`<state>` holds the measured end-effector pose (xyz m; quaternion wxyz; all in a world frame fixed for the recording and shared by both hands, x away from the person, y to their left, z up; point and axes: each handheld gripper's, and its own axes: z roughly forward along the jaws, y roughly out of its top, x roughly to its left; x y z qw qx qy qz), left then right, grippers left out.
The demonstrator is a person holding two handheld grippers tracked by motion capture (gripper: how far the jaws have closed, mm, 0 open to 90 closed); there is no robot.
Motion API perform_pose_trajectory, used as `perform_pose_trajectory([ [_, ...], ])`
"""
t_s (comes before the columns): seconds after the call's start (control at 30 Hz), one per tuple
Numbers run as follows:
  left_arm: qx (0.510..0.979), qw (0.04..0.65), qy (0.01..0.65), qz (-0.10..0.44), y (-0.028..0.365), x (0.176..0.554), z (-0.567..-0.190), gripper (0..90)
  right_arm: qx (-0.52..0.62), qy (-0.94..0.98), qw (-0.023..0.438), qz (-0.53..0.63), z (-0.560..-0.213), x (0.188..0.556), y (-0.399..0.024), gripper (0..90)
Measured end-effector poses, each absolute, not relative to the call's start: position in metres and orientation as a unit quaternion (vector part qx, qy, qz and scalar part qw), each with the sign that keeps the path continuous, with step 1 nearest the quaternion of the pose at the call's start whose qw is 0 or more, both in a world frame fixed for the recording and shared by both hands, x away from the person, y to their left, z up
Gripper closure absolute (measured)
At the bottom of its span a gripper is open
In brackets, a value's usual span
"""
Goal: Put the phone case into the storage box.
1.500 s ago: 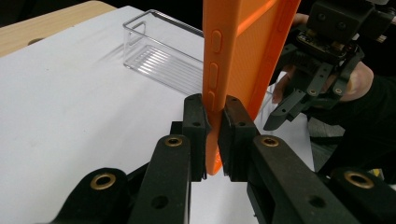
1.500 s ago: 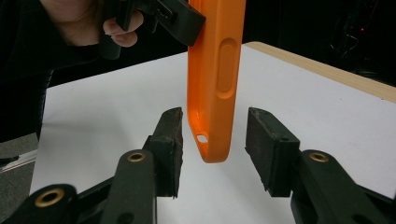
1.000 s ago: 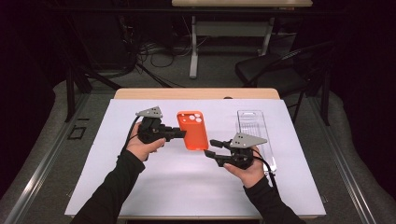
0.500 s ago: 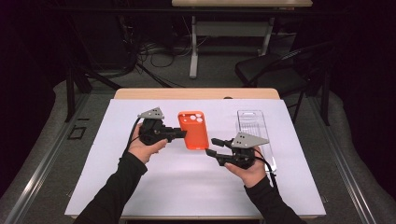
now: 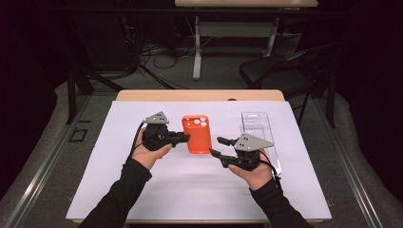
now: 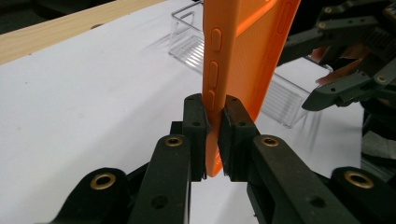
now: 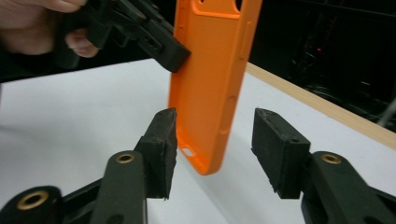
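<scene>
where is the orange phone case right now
In the high view, the orange phone case is mid-table, clamped by the left gripper, left of the clear tray.

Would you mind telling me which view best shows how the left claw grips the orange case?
The left gripper view: the left claw pinches the case's edge, near its side buttons. The high view shows the whole case, the grip small. The right gripper view shows its lower end between the open right claw.

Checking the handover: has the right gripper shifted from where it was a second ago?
No. The right gripper sits beside the clear tray as before; only its jaws have been opening around the orange case.
</scene>
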<state>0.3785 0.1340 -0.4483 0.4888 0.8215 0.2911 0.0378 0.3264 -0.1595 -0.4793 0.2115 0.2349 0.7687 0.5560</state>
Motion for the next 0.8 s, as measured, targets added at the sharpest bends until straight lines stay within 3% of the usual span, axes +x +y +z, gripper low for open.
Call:
perform_pose_trajectory([
  [0.3,0.820,0.482,0.305,0.056,0.136,0.374,-0.445,82.0,0.263,0.783,0.230,0.514,-0.471,0.333,-0.161,40.1],
  [0.5,0.821,0.474,0.313,0.064,0.135,0.372,-0.444,82.0,0.265,0.788,0.247,0.498,-0.462,0.334,-0.159,25.1],
  [0.8,0.828,0.457,0.317,0.079,0.131,0.365,-0.445,82.0,0.250,0.805,0.261,0.470,-0.453,0.335,-0.152,14.9],
])
